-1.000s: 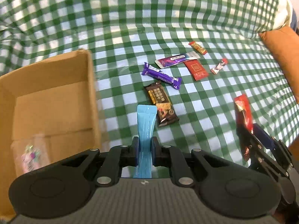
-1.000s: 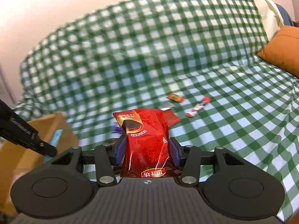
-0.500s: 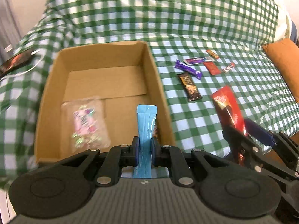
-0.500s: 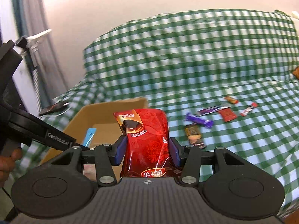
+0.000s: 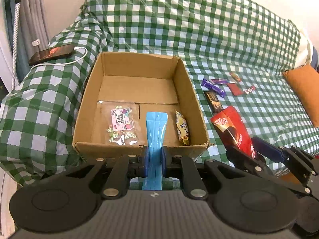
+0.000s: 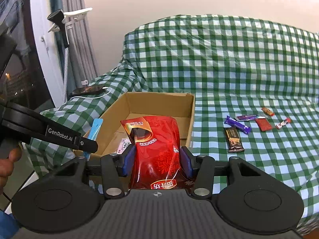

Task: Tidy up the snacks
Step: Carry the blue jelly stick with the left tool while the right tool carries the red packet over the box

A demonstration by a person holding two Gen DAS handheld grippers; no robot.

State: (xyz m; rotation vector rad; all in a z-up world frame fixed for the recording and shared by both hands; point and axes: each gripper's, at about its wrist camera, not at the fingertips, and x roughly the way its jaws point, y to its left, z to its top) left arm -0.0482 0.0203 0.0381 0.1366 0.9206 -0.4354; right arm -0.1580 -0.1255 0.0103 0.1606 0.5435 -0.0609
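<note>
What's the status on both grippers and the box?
Left gripper shut on blue sachet. Right gripper shut on red bag. Box open, nothing blocking.

"GenRobot.AI" is being shown in white letters on the black arm of the left gripper (image 6: 85, 139) in the right wrist view. Chinese characters are being displayed in a band near the bottom of the red snack bag (image 6: 157, 149); they cannot be read with certainty. Print on the pink label of the clear candy packet (image 5: 121, 122) is too small to be read.
</note>
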